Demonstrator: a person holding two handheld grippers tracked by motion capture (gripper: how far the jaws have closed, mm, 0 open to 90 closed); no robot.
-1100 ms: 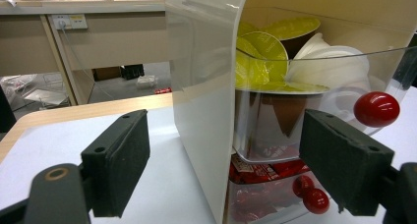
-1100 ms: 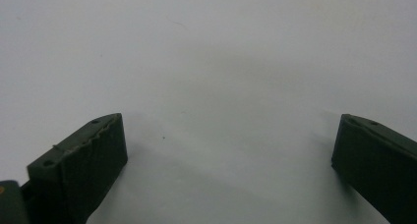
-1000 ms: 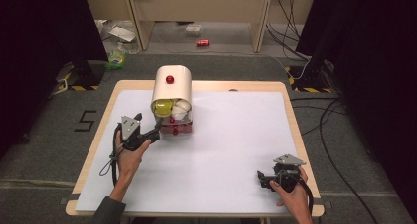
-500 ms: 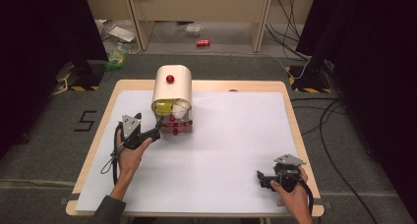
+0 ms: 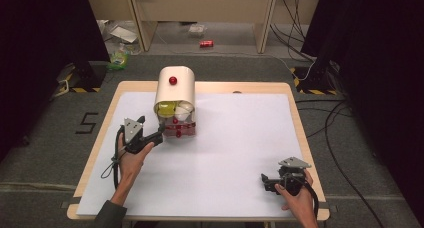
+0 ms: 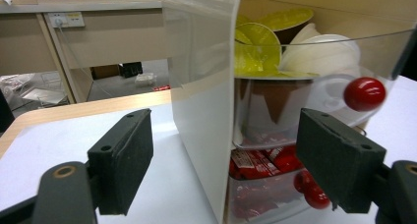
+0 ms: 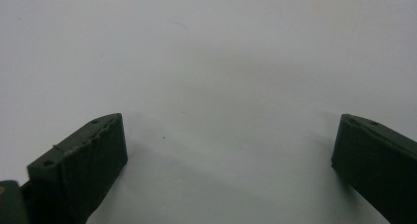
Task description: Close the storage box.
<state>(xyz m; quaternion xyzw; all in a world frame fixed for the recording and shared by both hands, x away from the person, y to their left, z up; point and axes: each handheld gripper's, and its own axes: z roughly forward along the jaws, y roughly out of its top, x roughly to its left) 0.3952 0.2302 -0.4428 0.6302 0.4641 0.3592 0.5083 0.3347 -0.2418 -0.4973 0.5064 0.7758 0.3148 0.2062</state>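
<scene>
On the left, the left gripper [image 5: 159, 136] reaches the near left corner of the box [image 5: 175, 90] at the desk's [image 5: 240, 138] far middle, jaws wide astride its white wall, nothing gripped yet. Its clear door with the red knob [image 6: 364, 93] looks partly raised; capsules [image 6: 260, 49] sit inside. At the near right, the right gripper [image 5: 265, 182] idles, jaws wide, well apart.
</scene>
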